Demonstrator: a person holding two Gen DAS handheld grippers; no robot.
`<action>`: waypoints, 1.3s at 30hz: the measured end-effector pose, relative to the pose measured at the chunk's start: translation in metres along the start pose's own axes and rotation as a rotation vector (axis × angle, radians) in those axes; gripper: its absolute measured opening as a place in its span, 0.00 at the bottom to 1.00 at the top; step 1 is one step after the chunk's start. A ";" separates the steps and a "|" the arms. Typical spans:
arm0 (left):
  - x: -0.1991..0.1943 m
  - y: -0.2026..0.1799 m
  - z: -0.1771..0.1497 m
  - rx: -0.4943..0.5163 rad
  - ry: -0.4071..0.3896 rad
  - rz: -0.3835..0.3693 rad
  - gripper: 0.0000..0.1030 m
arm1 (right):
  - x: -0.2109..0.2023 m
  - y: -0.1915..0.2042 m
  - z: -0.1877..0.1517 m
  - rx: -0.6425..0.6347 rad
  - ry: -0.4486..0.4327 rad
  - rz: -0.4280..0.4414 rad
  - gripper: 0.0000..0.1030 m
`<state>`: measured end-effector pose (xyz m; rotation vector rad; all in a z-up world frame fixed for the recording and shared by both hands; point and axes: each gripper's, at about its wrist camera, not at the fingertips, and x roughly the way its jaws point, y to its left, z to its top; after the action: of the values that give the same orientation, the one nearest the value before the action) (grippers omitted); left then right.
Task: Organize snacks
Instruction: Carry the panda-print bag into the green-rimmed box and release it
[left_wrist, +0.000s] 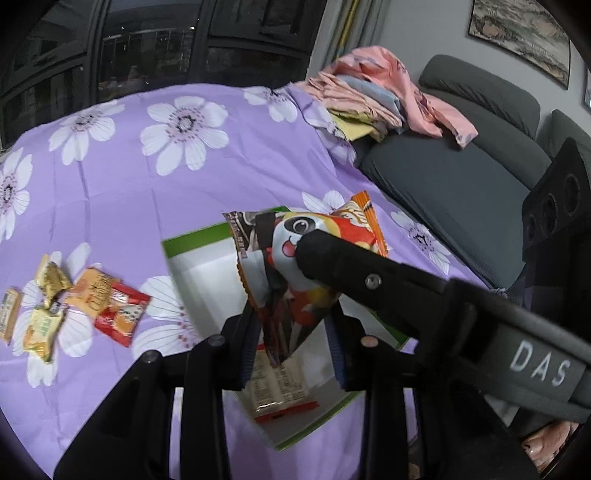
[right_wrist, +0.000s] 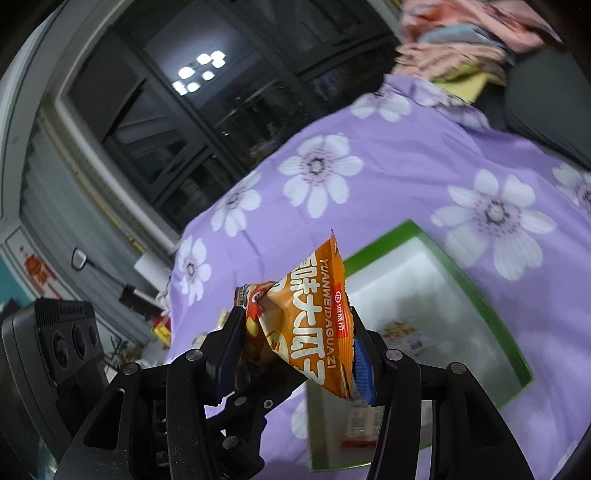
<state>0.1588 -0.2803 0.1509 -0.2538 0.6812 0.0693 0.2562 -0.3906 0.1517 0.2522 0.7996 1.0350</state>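
In the left wrist view, a panda-printed snack bag is seen held above the green-rimmed white box, which rests on the worktop covered by a purple floral cloth. The left gripper is seen with its jaws partly apart, the bag's lower end hanging between them; whether the pads actually press it cannot be told, since the bag hides the contact. The right gripper reaches in from the lower right and is clamped on the bag's upper part, its far finger hidden behind the packet. Inside the box, a packet with printed text is partly covered by the left gripper. To the left of the box, several small wrapped snacks lie on the cloth, one cut off at the edge. Behind the box, folded laundry sits on a grey sofa. In the right wrist view, the right gripper is closed on the bag, seen here as its orange side with lettering, above and left of the box. The box contents are blurred and hard to read.
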 end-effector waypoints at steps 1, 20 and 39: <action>0.006 -0.002 0.000 0.000 0.011 -0.005 0.32 | 0.001 -0.006 0.001 0.015 0.004 -0.008 0.52; 0.091 -0.001 -0.013 -0.088 0.209 -0.066 0.32 | 0.042 -0.088 -0.001 0.232 0.142 -0.151 0.52; 0.024 0.039 -0.009 -0.150 0.110 -0.031 0.81 | 0.024 -0.066 0.005 0.183 0.049 -0.190 0.84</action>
<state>0.1664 -0.2458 0.1209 -0.4142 0.7819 0.0768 0.3099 -0.4036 0.1087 0.3014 0.9459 0.7932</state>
